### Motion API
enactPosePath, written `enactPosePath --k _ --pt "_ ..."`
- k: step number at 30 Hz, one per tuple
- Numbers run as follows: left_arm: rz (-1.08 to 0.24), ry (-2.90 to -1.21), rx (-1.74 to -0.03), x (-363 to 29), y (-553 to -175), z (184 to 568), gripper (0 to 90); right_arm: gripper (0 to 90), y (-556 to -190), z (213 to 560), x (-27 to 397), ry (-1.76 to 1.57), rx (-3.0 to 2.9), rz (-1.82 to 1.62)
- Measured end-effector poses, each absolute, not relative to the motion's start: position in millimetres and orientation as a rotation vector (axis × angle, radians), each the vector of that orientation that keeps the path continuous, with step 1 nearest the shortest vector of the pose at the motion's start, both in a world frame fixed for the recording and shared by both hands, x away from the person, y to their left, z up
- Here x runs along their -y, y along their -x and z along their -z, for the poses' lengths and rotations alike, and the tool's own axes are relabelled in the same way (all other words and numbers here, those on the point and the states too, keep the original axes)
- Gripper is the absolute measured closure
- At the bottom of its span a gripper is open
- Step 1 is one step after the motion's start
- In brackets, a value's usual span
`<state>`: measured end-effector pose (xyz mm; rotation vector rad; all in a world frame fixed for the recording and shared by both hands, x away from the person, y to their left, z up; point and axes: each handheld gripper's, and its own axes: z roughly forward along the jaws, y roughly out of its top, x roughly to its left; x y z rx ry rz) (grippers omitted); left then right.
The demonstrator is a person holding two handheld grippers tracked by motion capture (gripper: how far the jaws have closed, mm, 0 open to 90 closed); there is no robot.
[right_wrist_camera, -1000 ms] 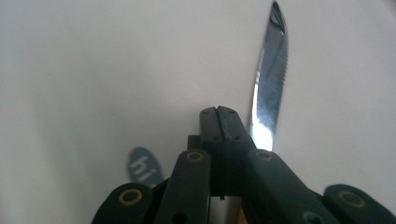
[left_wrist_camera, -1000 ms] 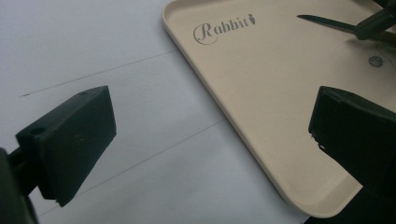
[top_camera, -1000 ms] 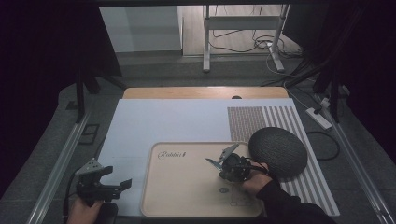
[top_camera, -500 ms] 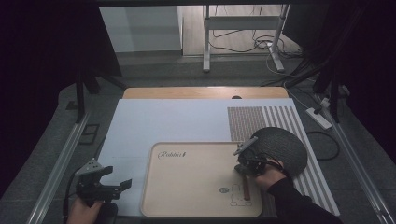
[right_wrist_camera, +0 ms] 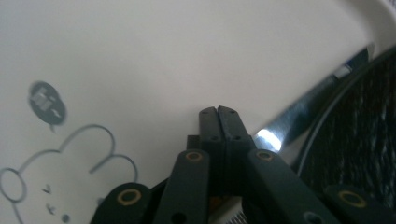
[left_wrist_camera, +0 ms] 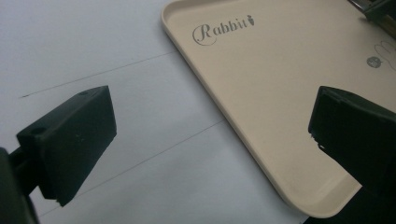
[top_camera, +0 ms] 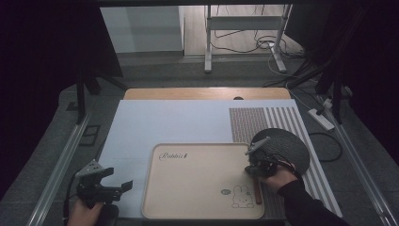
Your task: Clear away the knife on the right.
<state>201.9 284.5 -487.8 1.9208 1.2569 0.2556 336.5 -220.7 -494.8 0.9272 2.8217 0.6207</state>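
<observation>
A beige tray (top_camera: 197,188) printed with "Rabbit" and a rabbit drawing (top_camera: 242,197) lies on the white sheet. A knife with a brown handle (top_camera: 257,189) lies in the tray along its right rim. In the right gripper view its shiny blade (right_wrist_camera: 299,112) runs up to the right, just beside my jaw tips. My right gripper (top_camera: 256,165) (right_wrist_camera: 218,116) hovers low over the tray's right edge, jaws shut together with nothing seen between them. My left gripper (top_camera: 109,187) (left_wrist_camera: 210,140) is open at the front left, beside the tray's near corner (left_wrist_camera: 289,70).
A dark round plate (top_camera: 282,148) (right_wrist_camera: 359,140) lies just right of the tray, on a striped mat (top_camera: 263,120). The wooden table edge (top_camera: 207,93) lies beyond the sheet. Metal rails run along both sides, and cables and a power strip (top_camera: 321,119) lie at the far right.
My right gripper has moved from the tray's middle rightward to its right edge, beside the dark plate. The knife handle now lies along the right rim. The left gripper has not moved.
</observation>
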Motion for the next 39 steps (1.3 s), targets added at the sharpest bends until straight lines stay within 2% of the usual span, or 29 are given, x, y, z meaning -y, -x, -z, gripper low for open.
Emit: enactPosePath --k 15,22,34,37,39 --pt "-0.248 -1.915 -1.26 -285 -202 488 1.0 49.4 -334 482 215 -0.886 -2.752 -0.797" --pt "-0.246 -1.913 -1.262 -285 -202 488 1.1 28.3 -331 479 212 -0.902 -2.723 -0.808" --pt "-0.246 -1.913 -1.261 -285 -202 488 1.2 10.4 -328 476 211 -0.85 -2.697 -0.825" --pt "-0.246 -1.913 -1.261 -285 -202 488 1.2 3.0 -327 475 211 -0.856 -2.673 -0.827" --pt "-0.245 -1.913 -1.262 -285 -202 488 1.2 2.9 -326 475 213 -0.863 -2.661 -0.836"
